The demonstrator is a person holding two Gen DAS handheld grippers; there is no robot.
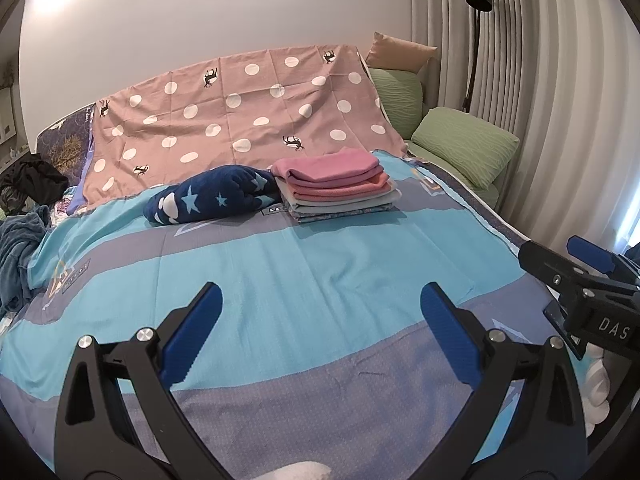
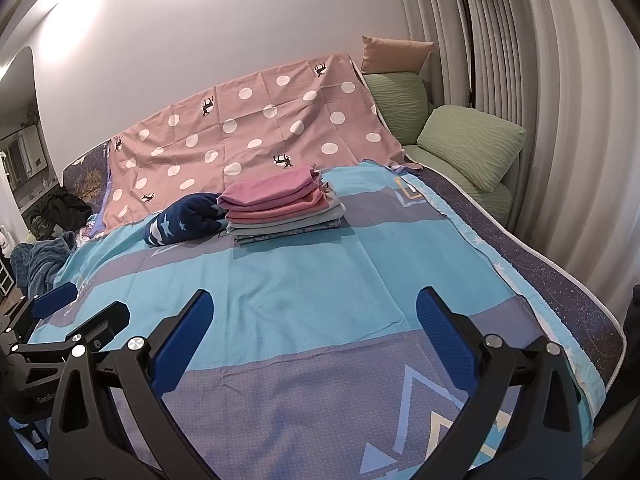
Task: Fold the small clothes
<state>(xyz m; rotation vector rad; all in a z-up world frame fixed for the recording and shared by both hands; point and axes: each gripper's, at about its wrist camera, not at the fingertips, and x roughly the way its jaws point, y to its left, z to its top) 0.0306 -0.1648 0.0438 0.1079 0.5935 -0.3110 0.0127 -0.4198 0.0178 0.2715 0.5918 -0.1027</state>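
Observation:
A stack of folded small clothes (image 1: 336, 186), pink on top and grey-blue below, sits on the blue and grey bedspread (image 1: 280, 264) at mid-bed; it also shows in the right wrist view (image 2: 280, 204). A rolled navy star-print garment (image 1: 212, 200) lies touching its left side, also in the right wrist view (image 2: 184, 218). My left gripper (image 1: 320, 320) is open and empty, well in front of the stack. My right gripper (image 2: 312, 320) is open and empty over the near bedspread (image 2: 304, 280). The right gripper shows at the right edge of the left wrist view (image 1: 568, 264).
A pink polka-dot sheet (image 1: 240, 120) drapes behind the stack. Green pillows (image 1: 464, 144) and a tan cushion (image 1: 400, 52) lie at the back right by a floor lamp (image 1: 478, 20) and curtains. Dark clothes (image 1: 28, 184) pile at the left edge.

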